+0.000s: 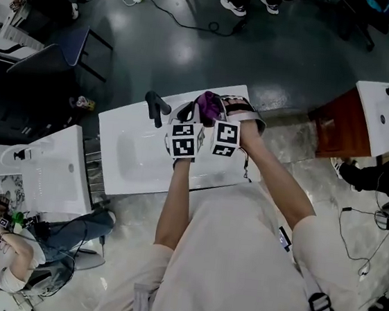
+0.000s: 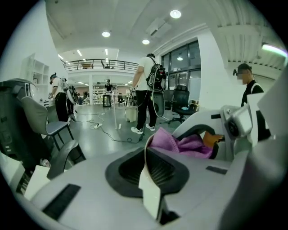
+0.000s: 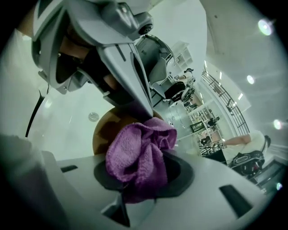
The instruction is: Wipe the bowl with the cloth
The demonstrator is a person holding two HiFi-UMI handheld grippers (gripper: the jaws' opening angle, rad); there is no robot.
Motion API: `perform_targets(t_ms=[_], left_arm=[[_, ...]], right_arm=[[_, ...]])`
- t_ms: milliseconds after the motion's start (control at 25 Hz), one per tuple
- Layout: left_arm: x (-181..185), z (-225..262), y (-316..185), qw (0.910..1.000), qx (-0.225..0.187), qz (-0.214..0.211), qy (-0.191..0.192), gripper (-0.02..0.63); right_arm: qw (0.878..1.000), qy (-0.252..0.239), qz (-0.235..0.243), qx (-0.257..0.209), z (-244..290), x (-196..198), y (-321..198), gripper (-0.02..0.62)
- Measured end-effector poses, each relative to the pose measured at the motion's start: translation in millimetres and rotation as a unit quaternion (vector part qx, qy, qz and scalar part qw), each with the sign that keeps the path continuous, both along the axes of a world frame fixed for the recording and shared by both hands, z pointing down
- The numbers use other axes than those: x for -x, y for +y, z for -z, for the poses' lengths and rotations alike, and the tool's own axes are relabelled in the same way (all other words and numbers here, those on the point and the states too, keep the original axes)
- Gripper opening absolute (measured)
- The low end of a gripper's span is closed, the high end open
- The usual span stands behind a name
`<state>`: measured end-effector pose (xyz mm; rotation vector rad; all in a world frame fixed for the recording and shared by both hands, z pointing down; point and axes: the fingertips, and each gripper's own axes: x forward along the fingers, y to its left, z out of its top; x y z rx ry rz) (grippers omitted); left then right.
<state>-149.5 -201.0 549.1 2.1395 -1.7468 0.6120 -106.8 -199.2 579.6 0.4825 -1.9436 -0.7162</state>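
Right tool is clamped on the purple cloth, against the brown bowl at its 11 o'clock. Left tool pinches the bowl's rim, and hard wiping could twist that thin rim free.

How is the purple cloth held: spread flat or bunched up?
Bunched up: the cloth is crumpled into folds, clamped in the right gripper's jaws by the bowl.

In the right gripper view the cloth and the left gripper cover most of the bowl; only a brown crescent shows left of centre. At the centre of the head view the marker cubes and the cloth hide nearly all of the bowl. At that view's top edge a person is cut off down to the shoes.
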Motion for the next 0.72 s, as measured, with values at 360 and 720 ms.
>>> perform_targets(t_ms=[360,720], left_arm=[[-5.1,12.3,-9.4,0.9997,-0.005,-0.022,-0.011,0.021],[-8.3,15.8,-13.2,0.9993,-0.004,-0.036,0.006,0.028]], right_arm=[[0.998,0.049,0.051,0.003,-6.5,2.2,27.3,0.124],[0.997,0.003,0.068,0.028,2.2,17.9,38.3,0.123]])
